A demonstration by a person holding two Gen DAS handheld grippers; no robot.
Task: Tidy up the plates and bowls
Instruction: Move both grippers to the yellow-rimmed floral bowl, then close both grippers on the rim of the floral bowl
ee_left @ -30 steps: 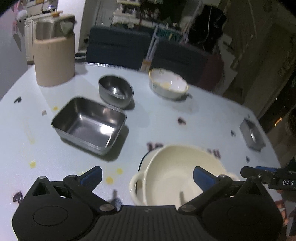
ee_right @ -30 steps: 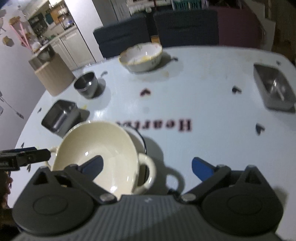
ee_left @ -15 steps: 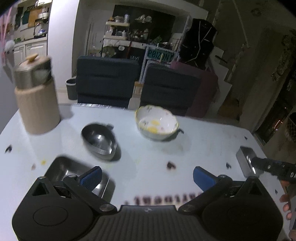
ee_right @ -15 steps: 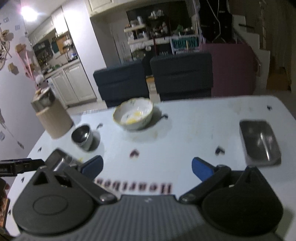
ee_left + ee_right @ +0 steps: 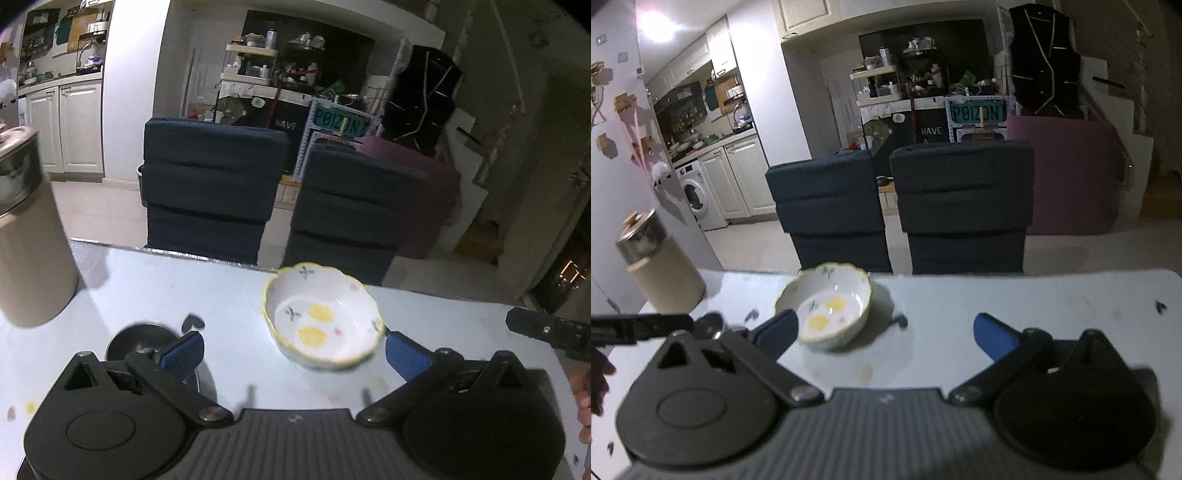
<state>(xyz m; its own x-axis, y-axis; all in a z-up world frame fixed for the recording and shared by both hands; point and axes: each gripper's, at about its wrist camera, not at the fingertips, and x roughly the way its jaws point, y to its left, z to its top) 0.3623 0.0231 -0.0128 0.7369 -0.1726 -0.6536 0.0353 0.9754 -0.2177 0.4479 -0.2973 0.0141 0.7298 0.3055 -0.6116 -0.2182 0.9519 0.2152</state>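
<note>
Left wrist view: flowered bowl [image 5: 322,318] upright on white table [image 5: 229,295], framed between spread, empty fingers of left gripper [image 5: 293,352].
Right wrist view: right gripper [image 5: 884,334] likewise spread wide, gripping nothing; same bowl sits ahead toward its left finger [image 5: 777,330]. Dark metal bowl [image 5: 147,338] lies left, partly hidden. Beige canister [image 5: 661,266] stands at far left edge. Two dark chairs [image 5: 897,206] behind table.

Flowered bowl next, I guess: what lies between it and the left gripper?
Nothing: in the left wrist view, only bare table separates the open left gripper from the flowered bowl.
</note>
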